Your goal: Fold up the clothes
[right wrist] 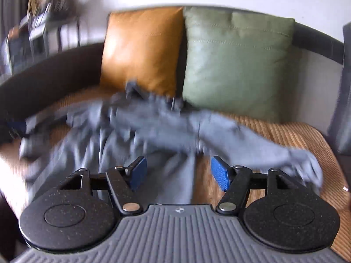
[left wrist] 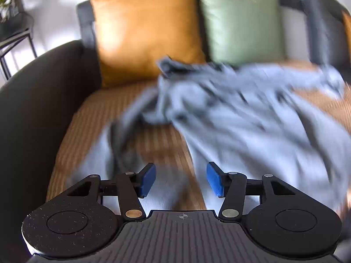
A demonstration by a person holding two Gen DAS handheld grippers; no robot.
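Nearest in the left wrist view, the left gripper [left wrist: 181,179] has its blue-padded jaws spread apart, grasping nothing, above a striped tan sofa seat [left wrist: 92,109]. In the right wrist view, the right gripper [right wrist: 178,173] likewise has its jaws spread wide and empty. Just beyond both lies a crumpled grey garment [left wrist: 241,114], blurred, spread loosely across the seat; what kind of garment it is cannot be told. A strip of it runs down toward the left gripper. Behind the garment, an orange cushion [left wrist: 144,28] and a green cushion [left wrist: 241,19] lean side by side against the dark sofa back [left wrist: 84,17]. A dark armrest [left wrist: 39,92] curves along the left.
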